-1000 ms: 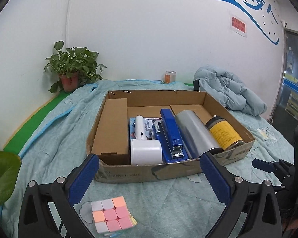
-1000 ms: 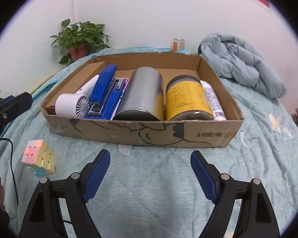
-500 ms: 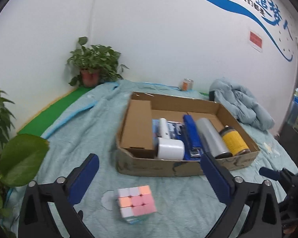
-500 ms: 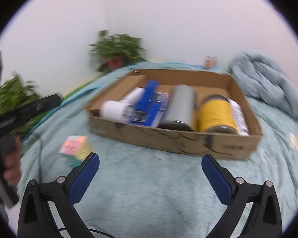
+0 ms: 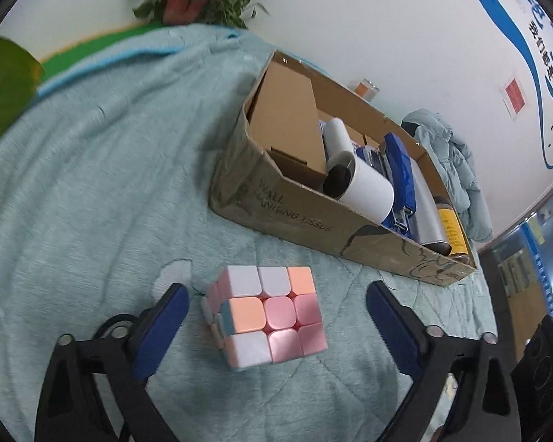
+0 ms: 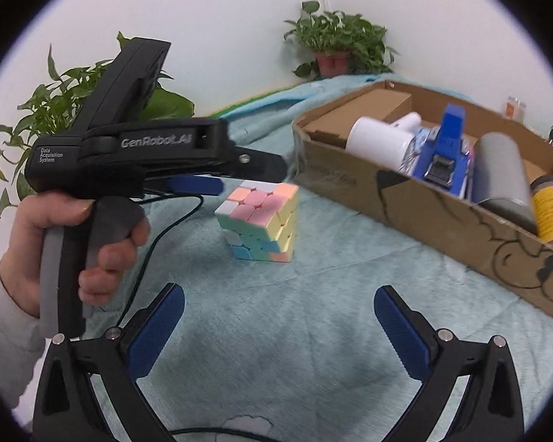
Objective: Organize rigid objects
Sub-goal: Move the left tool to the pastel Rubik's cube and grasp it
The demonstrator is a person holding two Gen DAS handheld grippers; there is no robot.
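Note:
A pastel puzzle cube (image 5: 267,316) sits on the teal quilt, between the open fingers of my left gripper (image 5: 276,316), untouched. In the right wrist view the cube (image 6: 261,219) stands just past the left gripper's (image 6: 236,173) tips. My right gripper (image 6: 278,326) is open and empty, hovering above the quilt nearer than the cube. The cardboard box (image 5: 295,213) lies beyond the cube and holds a white cylinder (image 5: 365,189), a blue stapler (image 5: 400,180), a silver cylinder (image 6: 501,173) and a yellow-labelled jar (image 6: 551,206).
A smaller brown carton (image 5: 291,118) fills the box's left end. Potted plants (image 6: 339,48) stand at the wall, with more leaves (image 6: 55,99) at the left. A bunched blue jacket (image 5: 457,169) lies behind the box. A black cable (image 6: 158,243) trails over the quilt.
My left gripper has dropped and moved forward until its fingers straddle the cube. My right gripper has swung left, so the cube and left gripper now fill its view.

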